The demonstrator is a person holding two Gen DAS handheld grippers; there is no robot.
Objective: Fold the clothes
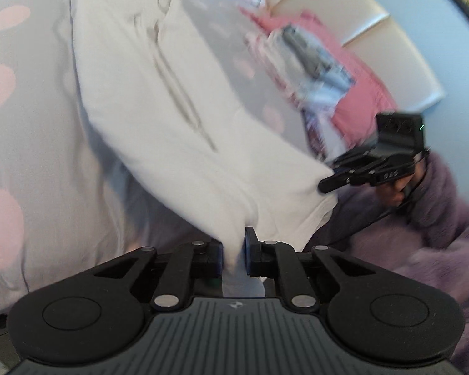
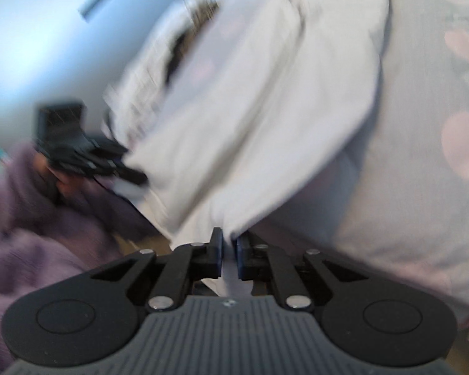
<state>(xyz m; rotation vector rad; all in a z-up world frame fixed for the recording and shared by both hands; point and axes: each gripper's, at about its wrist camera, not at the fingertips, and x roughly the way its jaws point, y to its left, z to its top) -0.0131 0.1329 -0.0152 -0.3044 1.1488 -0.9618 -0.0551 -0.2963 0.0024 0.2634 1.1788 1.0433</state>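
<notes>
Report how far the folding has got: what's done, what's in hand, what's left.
Done: a stack of what looks like folded clothes lies further up the bed, though it is blurred. In hand: the left tongs and right tongs are each shut on an edge of the white garment, lifting it off the spotted bedsheet. Left: the garment hangs stretched and creased, with no finished fold visible.
</notes>
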